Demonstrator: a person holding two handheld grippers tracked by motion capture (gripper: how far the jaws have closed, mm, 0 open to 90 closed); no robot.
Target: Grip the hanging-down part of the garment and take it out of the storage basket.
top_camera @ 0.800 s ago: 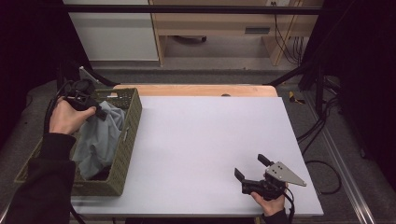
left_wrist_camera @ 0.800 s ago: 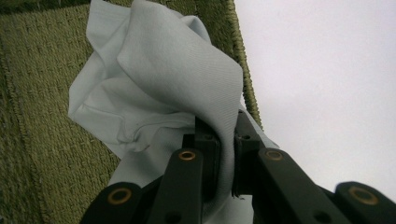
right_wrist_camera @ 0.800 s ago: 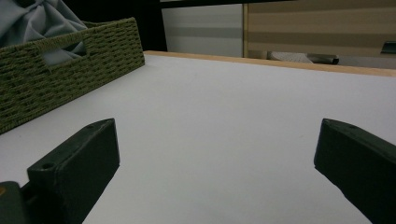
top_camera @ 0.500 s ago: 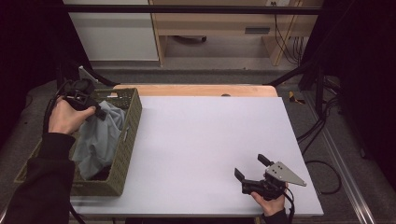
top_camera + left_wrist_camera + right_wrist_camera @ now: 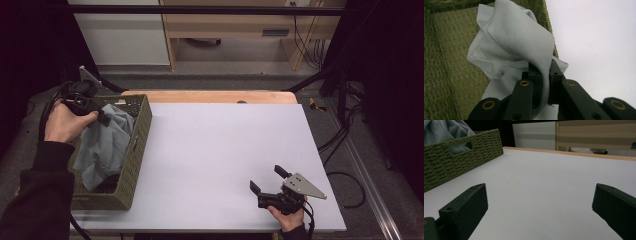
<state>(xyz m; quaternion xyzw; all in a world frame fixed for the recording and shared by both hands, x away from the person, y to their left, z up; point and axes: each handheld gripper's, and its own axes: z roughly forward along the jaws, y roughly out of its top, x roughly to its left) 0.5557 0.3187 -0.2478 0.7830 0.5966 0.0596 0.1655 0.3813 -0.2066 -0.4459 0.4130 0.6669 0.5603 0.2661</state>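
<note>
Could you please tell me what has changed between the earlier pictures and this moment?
Nothing visibly changed. The left gripper stays shut on the grey cloth at the far end of the green woven basket, and the right gripper stays open, resting at the near right of the white table.

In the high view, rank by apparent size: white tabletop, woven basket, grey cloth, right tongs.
Largest to smallest:
1. White tabletop
2. Woven basket, part hidden by the sleeve
3. Grey cloth, partly sunk in the basket
4. Right tongs, open
</note>
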